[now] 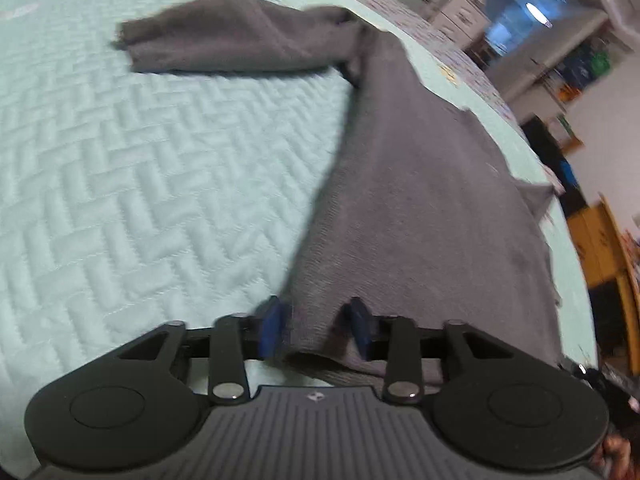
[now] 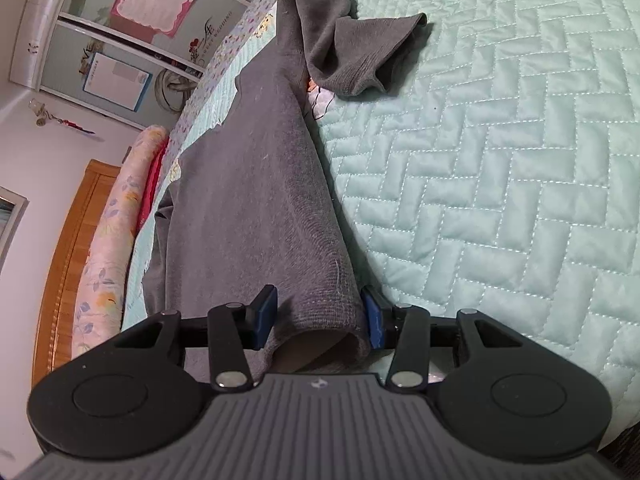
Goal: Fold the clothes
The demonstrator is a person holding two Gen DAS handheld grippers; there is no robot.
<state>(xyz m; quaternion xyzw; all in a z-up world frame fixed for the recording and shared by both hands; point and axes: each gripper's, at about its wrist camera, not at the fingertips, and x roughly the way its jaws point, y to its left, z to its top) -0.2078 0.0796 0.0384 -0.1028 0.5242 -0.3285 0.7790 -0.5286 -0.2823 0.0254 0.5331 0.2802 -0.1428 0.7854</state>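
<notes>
My left gripper (image 1: 318, 326) jaws: part open, a fold of the grey garment (image 1: 420, 208) bunched between the blue pads (image 1: 272, 330). The left pad sits at the cloth's edge and the right pad lies against the fabric; frame is blurred, so I can't tell whether they actually pinch it. My right gripper (image 2: 320, 320) jaws: set wider, closed on a rolled hem of the same grey garment (image 2: 256, 208), both pads (image 2: 374, 322) touching the cloth, with the open mouth of the roll showing just below them.

From the left wrist view the garment runs away from my jaws across the pale green quilted bedspread (image 1: 140, 180) toward the bed's far edge, and one sleeve (image 1: 224, 36) lies flat, stretched out to the left at the far end. From the right wrist view the cloth runs along the left edge of the bedspread (image 2: 500, 160), and the far sleeve (image 2: 360, 60) is crumpled and doubled back on itself.

Beyond the bed edge: a floral pillow (image 2: 108, 240) against a wooden headboard (image 2: 76, 240), and wardrobe doors (image 2: 132, 40) with paper sheets stuck on them.
</notes>
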